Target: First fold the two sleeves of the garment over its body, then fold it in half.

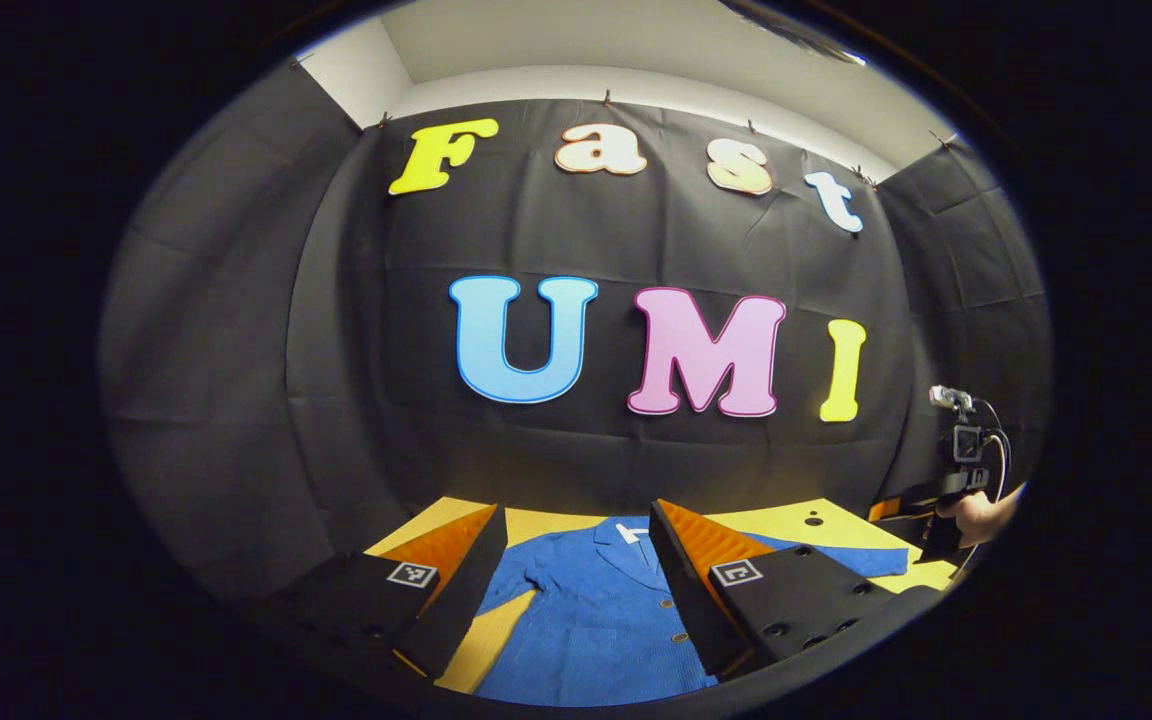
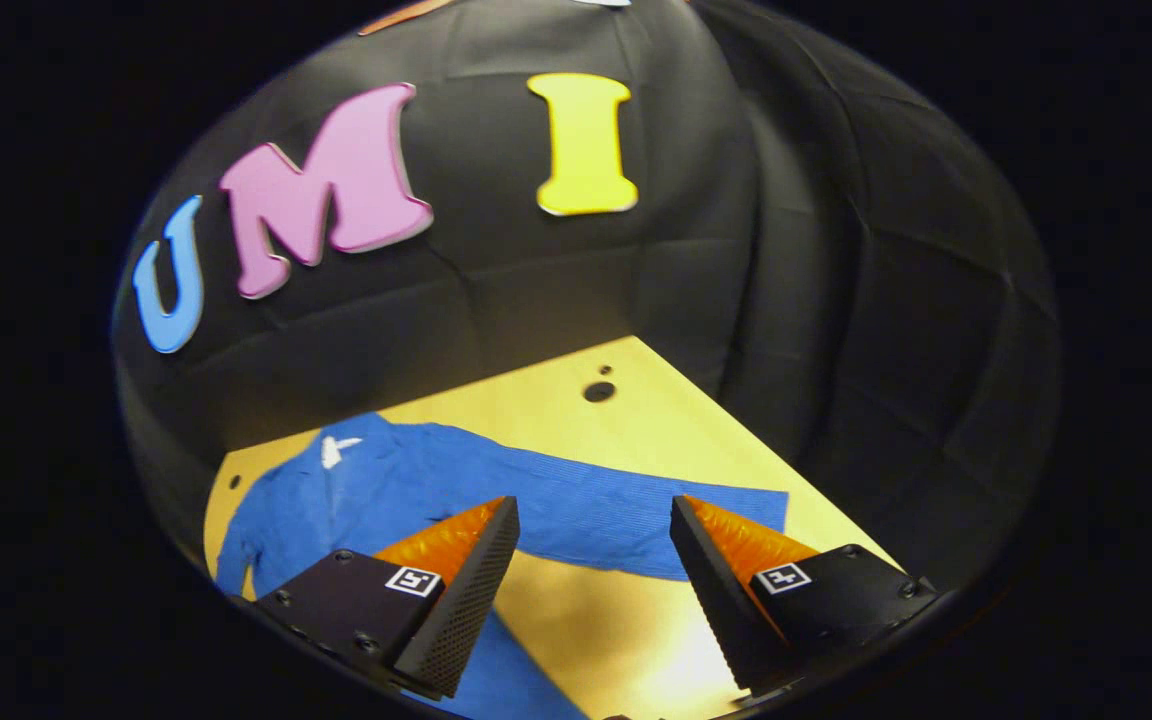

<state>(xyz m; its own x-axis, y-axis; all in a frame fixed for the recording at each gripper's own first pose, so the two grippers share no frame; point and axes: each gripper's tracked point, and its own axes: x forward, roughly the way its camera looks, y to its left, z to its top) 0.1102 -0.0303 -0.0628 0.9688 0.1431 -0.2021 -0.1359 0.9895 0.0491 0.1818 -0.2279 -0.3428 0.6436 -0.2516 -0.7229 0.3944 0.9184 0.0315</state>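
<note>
Our left gripper (image 1: 576,570) held its jaws wide with nothing between them, hovering above the jacket (image 1: 596,620), which lay flat on the counter (image 1: 776,520), collar toward the wall. Our right gripper (image 2: 591,560) also had its jaws wide and empty, poised above the right sleeve (image 2: 626,510), which stretched out straight across the counter, away from the body. In the left gripper view the left sleeve (image 1: 516,590) hung out beside the body, also unfolded. We judged the task barely begun: neither sleeve was folded over the body yet, and the fold in half remained to be done.
</note>
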